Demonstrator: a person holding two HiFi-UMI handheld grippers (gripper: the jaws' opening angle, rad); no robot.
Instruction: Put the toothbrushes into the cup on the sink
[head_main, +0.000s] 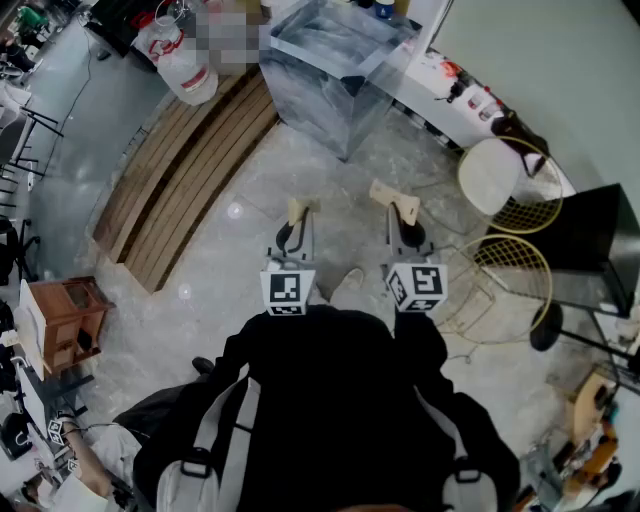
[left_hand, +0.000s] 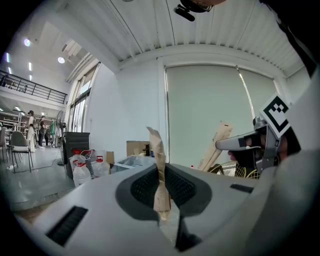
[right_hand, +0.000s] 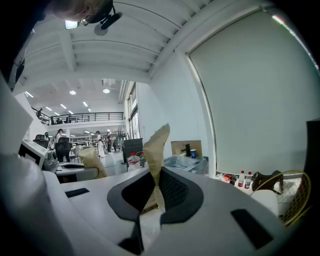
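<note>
The sink (head_main: 335, 60) is a grey marbled block a few steps ahead of me on the floor. In the right gripper view a black tap (right_hand: 186, 149) and a small blue cup (right_hand: 193, 153) stand on its top (right_hand: 187, 162). No toothbrush shows in any view. My left gripper (head_main: 302, 208) and right gripper (head_main: 394, 197) are held side by side in front of my body, well short of the sink. Both have their tan taped pads pressed together with nothing between them, seen close up on the left gripper (left_hand: 156, 137) and the right gripper (right_hand: 159, 137).
A curved slatted wooden bench (head_main: 185, 160) lies on the left, with water jugs (head_main: 185, 65) at its far end. Two gold wire chairs (head_main: 510, 180) and a black box (head_main: 600, 240) stand on the right. Small bottles (head_main: 470, 95) line the wall ledge. A wooden cabinet (head_main: 65, 320) sits at far left.
</note>
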